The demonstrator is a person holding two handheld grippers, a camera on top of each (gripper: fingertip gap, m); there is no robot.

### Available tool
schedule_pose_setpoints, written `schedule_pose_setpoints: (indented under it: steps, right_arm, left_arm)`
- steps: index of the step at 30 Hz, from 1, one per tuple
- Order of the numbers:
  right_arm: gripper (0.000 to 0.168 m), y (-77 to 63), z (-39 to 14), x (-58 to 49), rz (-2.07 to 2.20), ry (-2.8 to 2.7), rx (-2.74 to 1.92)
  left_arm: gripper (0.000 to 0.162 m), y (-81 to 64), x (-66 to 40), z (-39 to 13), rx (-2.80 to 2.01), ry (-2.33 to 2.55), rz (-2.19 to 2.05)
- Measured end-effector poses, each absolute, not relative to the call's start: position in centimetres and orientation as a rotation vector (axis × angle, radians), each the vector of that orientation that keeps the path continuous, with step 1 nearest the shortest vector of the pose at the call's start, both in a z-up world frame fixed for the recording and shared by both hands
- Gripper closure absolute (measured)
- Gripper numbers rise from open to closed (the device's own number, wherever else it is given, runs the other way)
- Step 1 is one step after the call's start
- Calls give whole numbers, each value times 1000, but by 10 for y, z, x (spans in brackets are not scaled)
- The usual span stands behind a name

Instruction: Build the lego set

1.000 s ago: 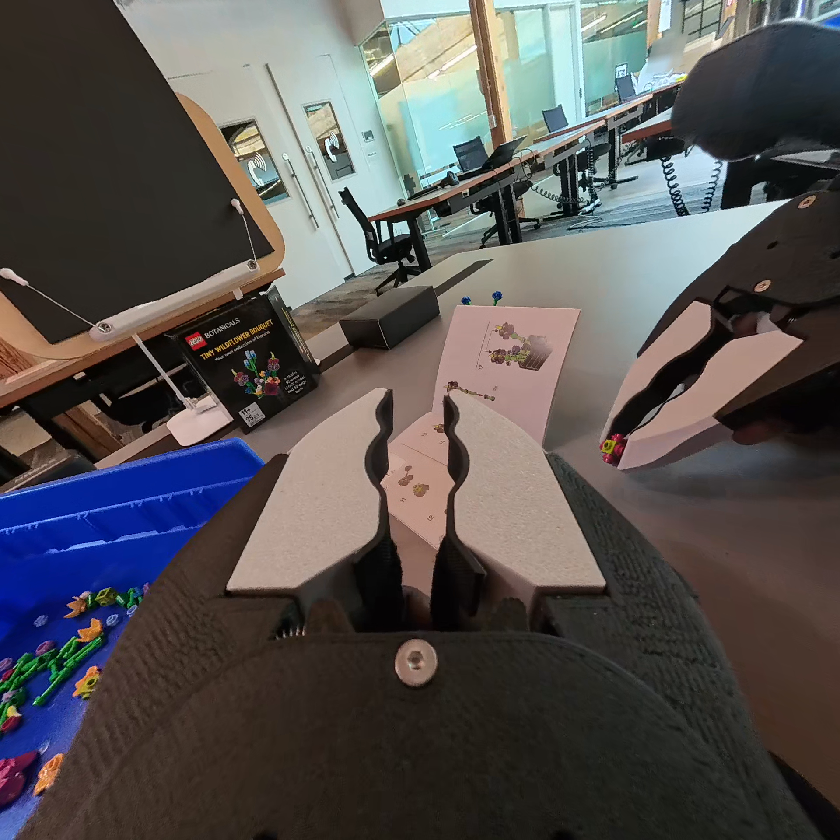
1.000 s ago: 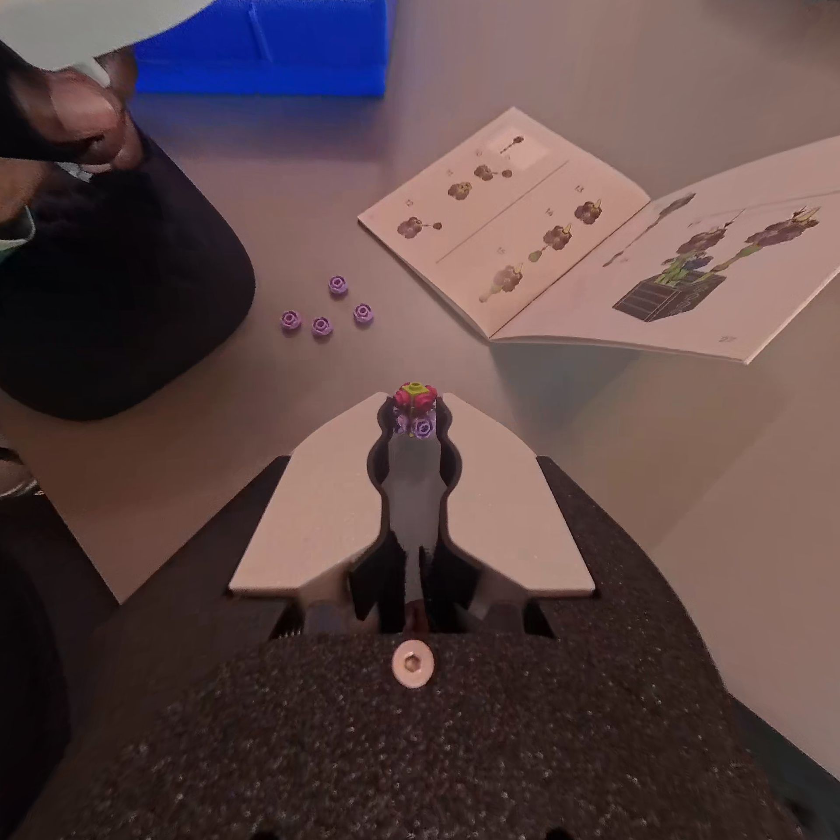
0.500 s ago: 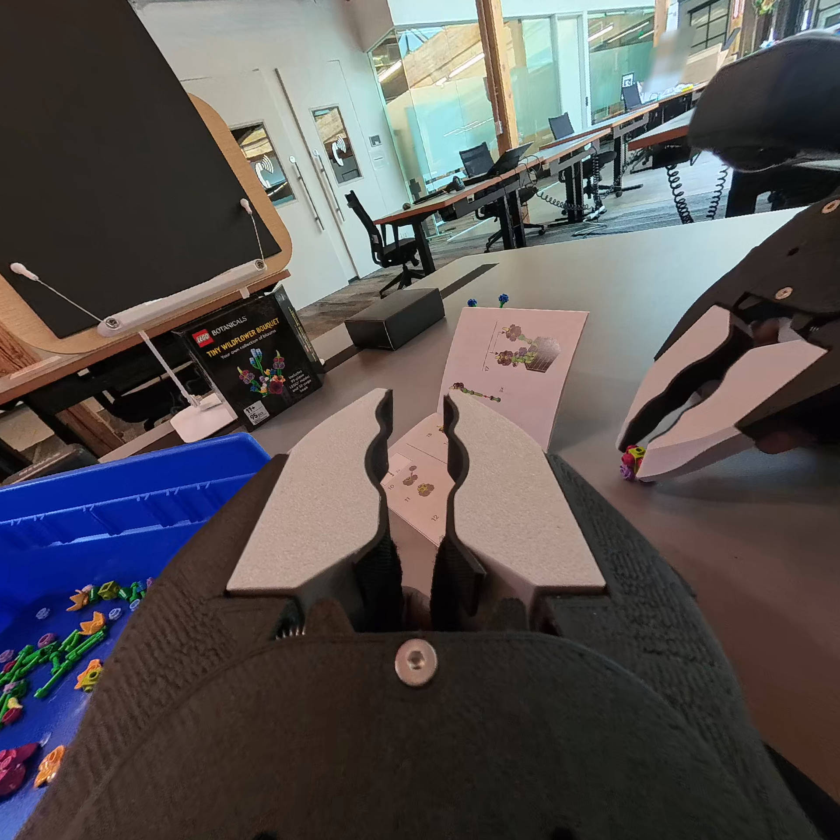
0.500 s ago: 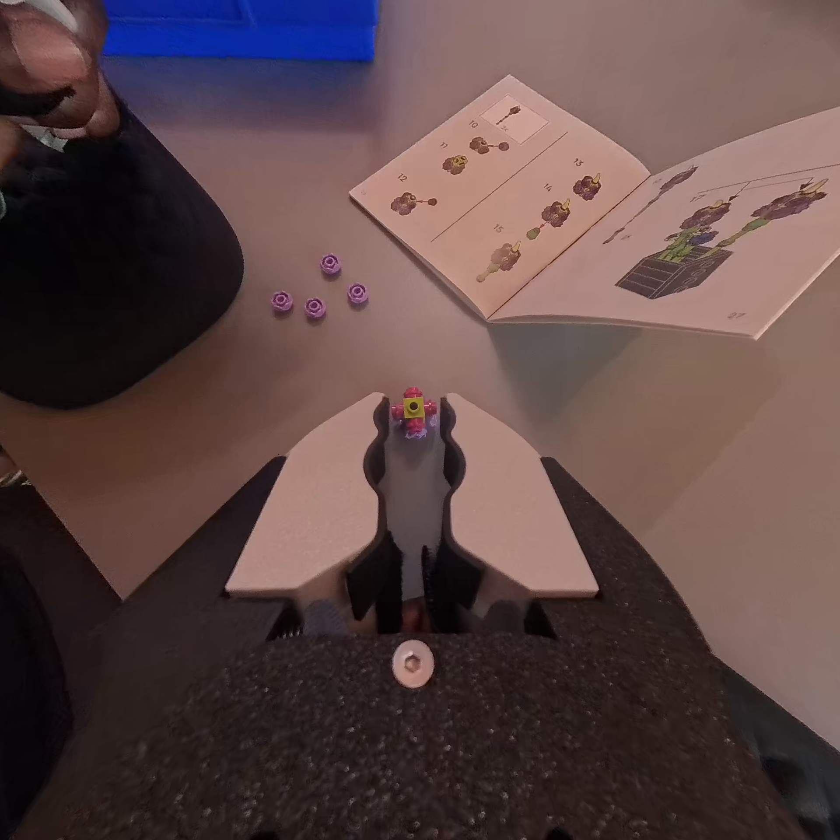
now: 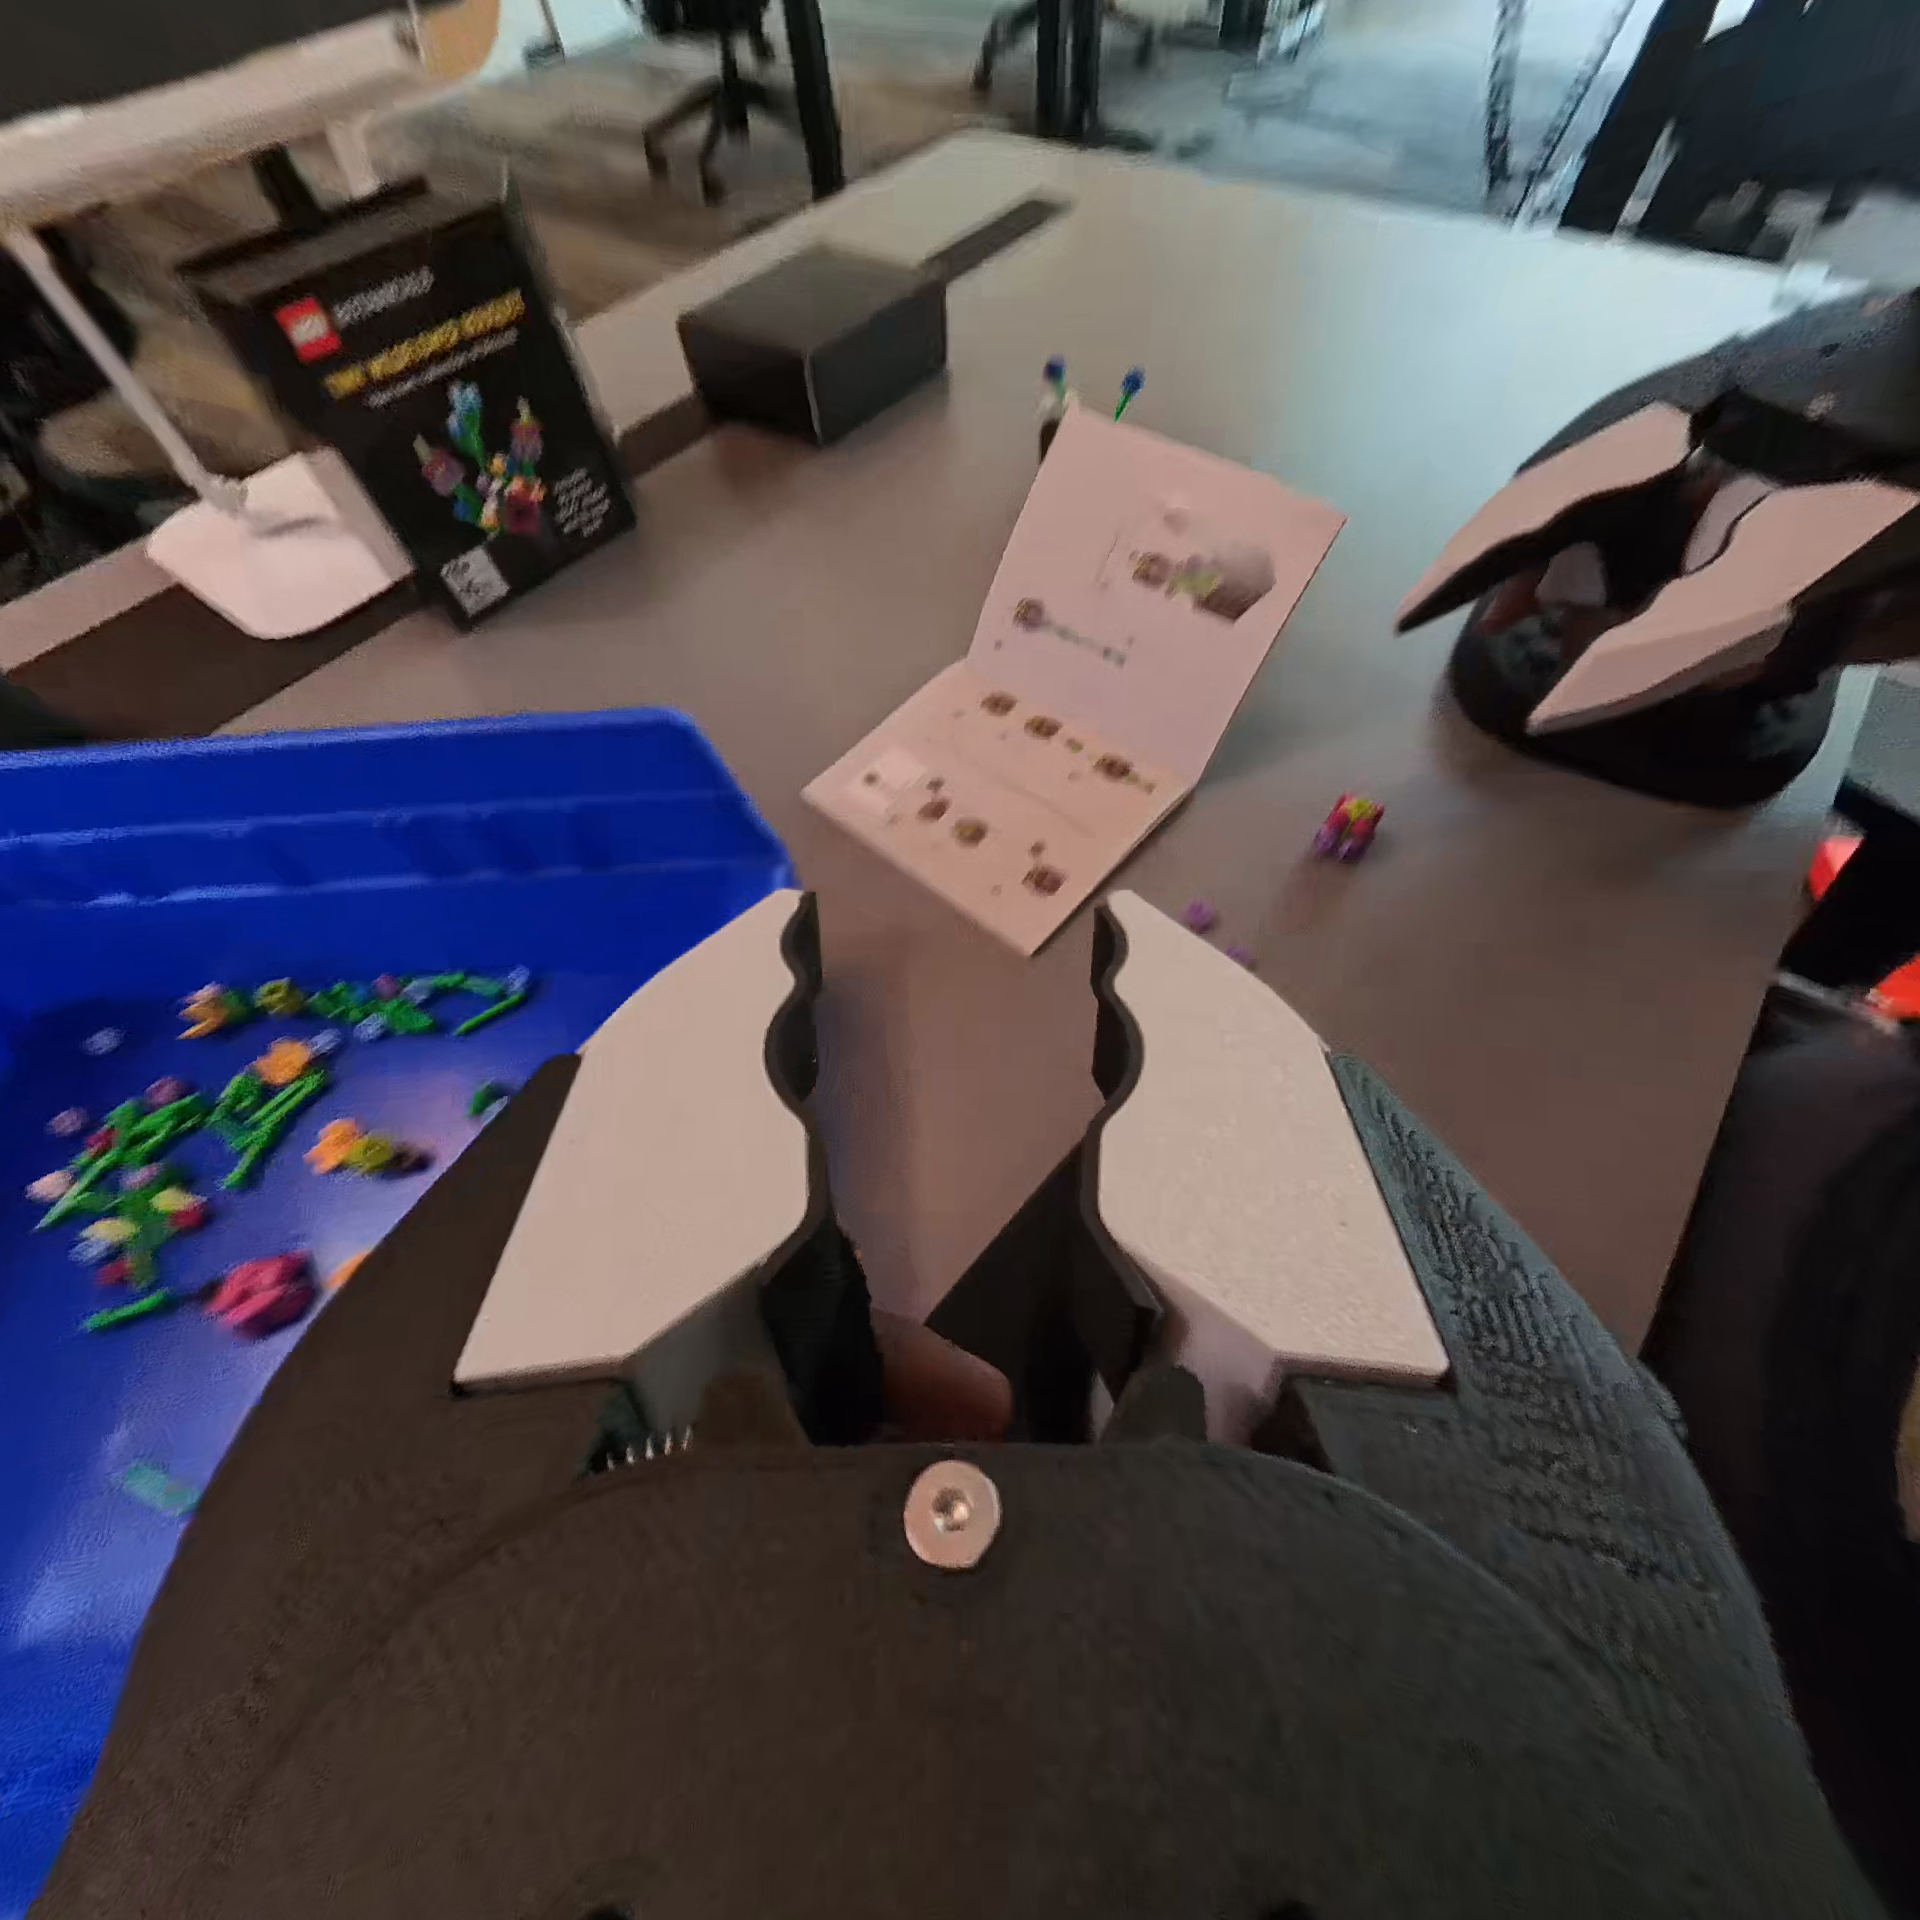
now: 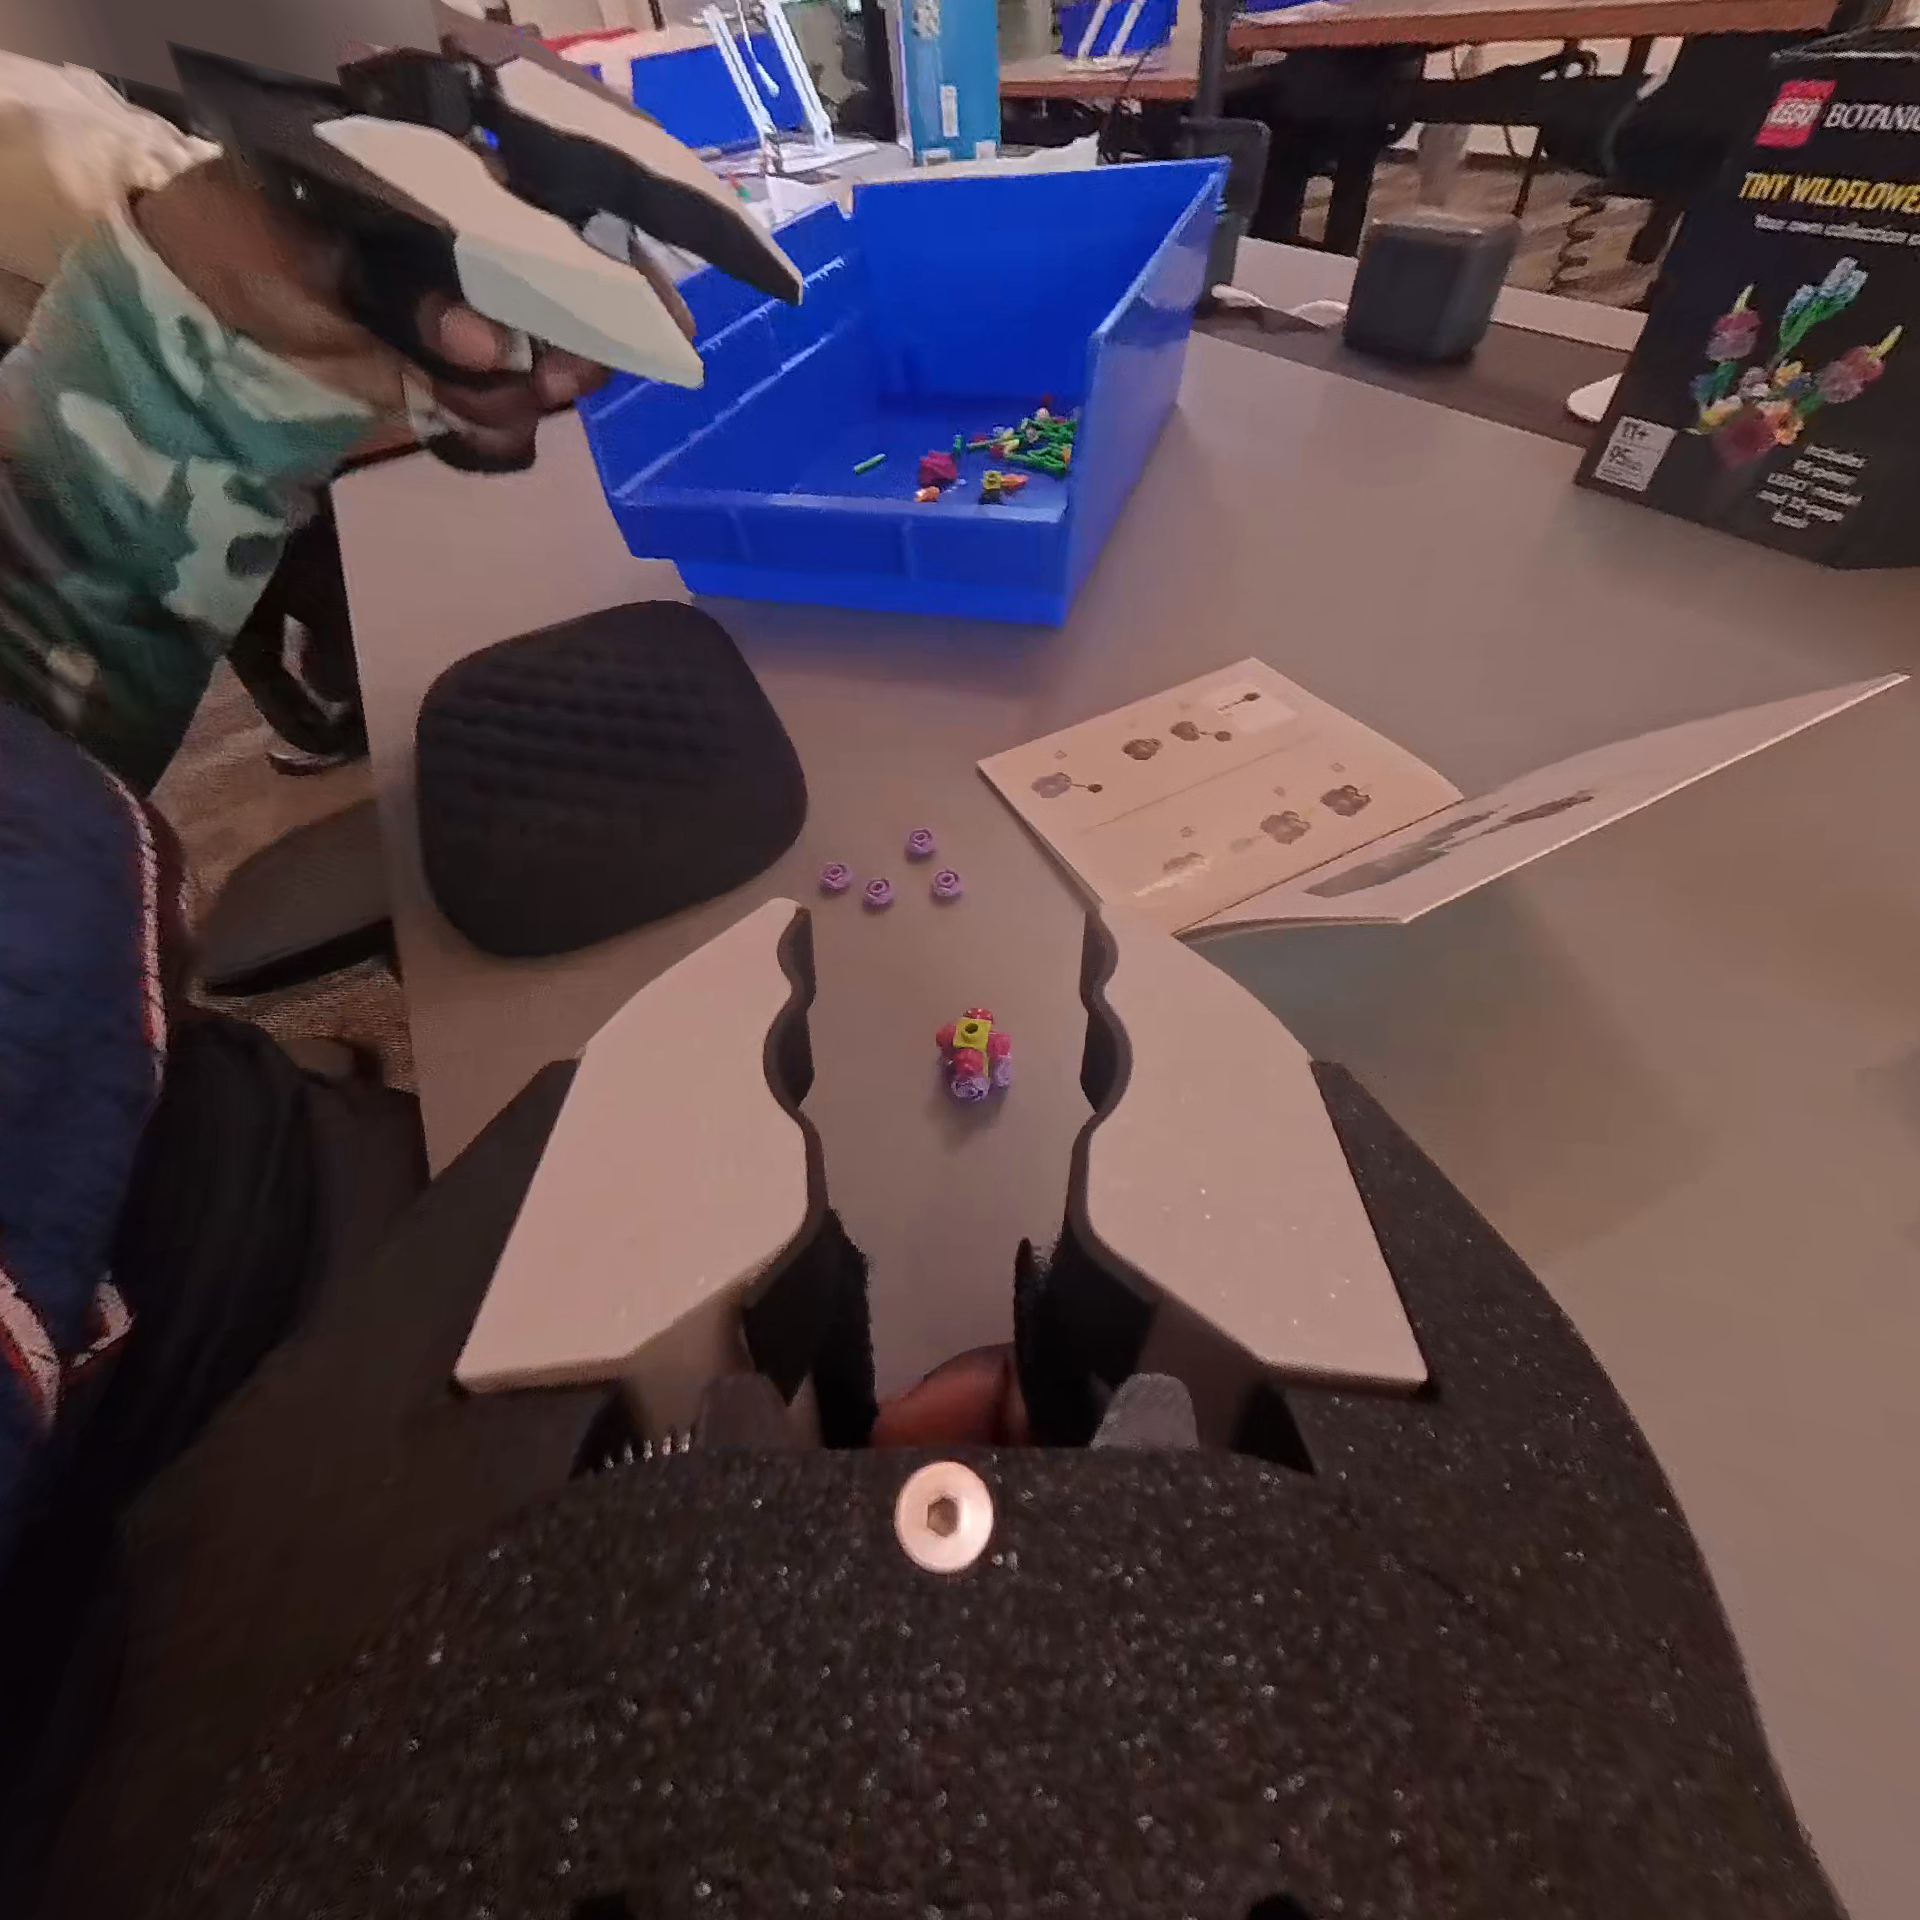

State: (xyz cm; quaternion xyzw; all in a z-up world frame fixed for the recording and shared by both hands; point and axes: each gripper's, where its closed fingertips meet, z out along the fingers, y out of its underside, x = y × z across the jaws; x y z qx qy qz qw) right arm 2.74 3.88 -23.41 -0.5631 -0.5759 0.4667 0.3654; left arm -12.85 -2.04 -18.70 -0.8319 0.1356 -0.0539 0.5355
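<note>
A small flower assembly [image 6: 974, 1055] of pink, yellow-green and purple pieces lies on the grey table between my right gripper's [image 6: 943, 925] open fingers, untouched. It also shows in the left wrist view [image 5: 1348, 828]. Several loose purple round studs [image 6: 878, 891] lie just beyond it. My left gripper [image 5: 951, 925] is open and empty, held in the air beside the blue bin [image 5: 416, 810] of loose flower pieces. In the right wrist view the left gripper [image 6: 743, 332] hovers over the bin's near corner. The open instruction booklet [image 6: 1216, 790] lies to the right of the studs.
A black padded cushion [image 6: 603, 769] lies left of the studs. The black set box [image 6: 1787, 312] stands at the far right. A small black box [image 5: 821, 343] sits behind the booklet [image 5: 1070, 707]. A person's sleeve and hand hold the left gripper.
My right gripper opened, left the flower assembly on the table and drew back. My left gripper opened, rose and tipped down near the blue bin.
</note>
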Motion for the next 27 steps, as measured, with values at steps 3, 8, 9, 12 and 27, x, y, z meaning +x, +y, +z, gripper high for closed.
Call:
schedule_pose_setpoints:
  steps: [3, 8, 9, 12, 27]
  right_arm:
    - [121, 38, -233, 28, 1244, -1468, -1440]
    - [124, 43, -229, 30, 1297, -1413, -1442]
    - [124, 43, -229, 31, 1306, -1404, -1443]
    - [126, 47, -229, 31, 1330, -1377, -1465]
    - [128, 48, -226, 32, 1384, -1355, -1464]
  left_arm:
    - [110, -36, -178, -182, -2124, 338, -2]
    - [111, -38, -260, -179, -2302, 339, 99]
    - [113, -35, -273, -179, -2327, 343, 88]
    - [120, -22, -308, -180, -2384, 323, 47]
    - [145, 8, -395, -279, -2966, 765, 179]
